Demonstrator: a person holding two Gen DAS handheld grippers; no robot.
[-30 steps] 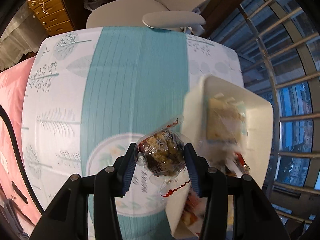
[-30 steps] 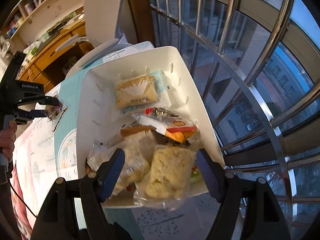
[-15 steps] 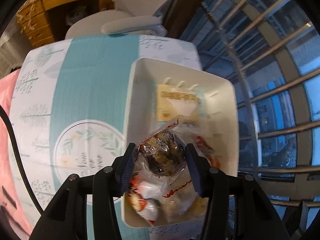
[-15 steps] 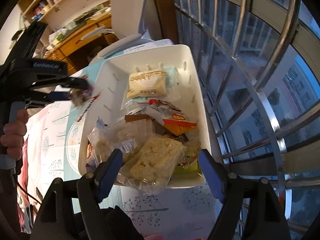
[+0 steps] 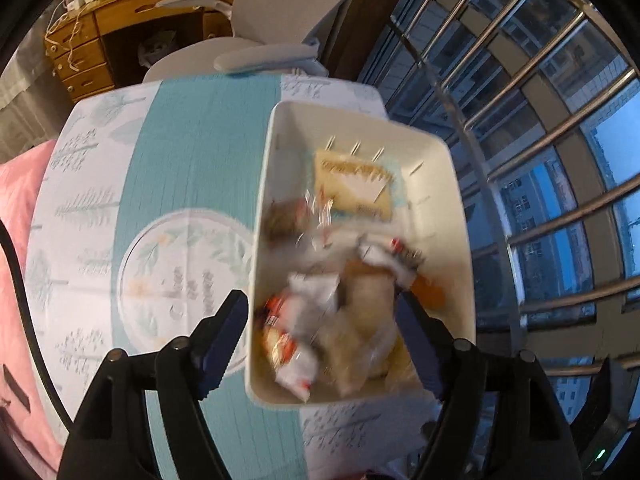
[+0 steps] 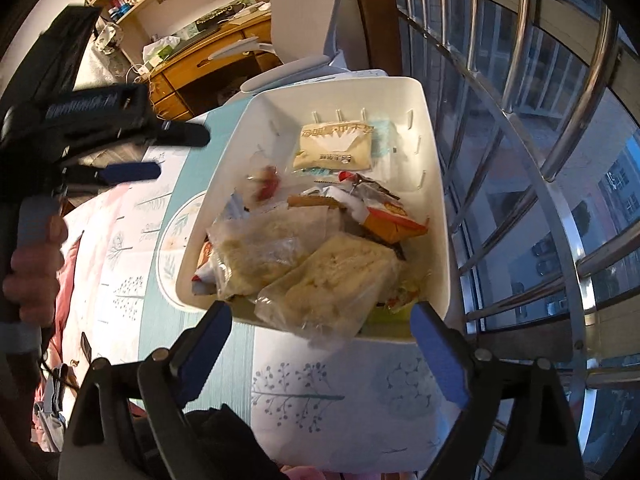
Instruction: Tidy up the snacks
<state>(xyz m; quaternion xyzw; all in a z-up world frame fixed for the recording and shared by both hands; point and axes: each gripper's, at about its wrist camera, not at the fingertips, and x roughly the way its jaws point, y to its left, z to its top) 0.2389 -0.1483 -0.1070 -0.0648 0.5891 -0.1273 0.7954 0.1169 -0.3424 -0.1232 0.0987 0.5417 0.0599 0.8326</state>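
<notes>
Tabletop point(image 5: 192, 168) is cleared of loose snacks as far as is shown; everything is gathered in the white bin point(image 6: 434, 200) by the window bars. Dark snack packet point(image 5: 282, 218), gripped half a second ago, is now dropped inside the bin's left side. Left tool point(image 5: 320, 332) is opening, nothing held. Right tool point(image 6: 320, 344) is opening too, empty, above the bin's near rim. Sorting is judged nearly done.

Wooden desk point(image 5: 132, 36), grey chair point(image 5: 280, 36) — barred window point(image 5: 560, 140) right.
</notes>
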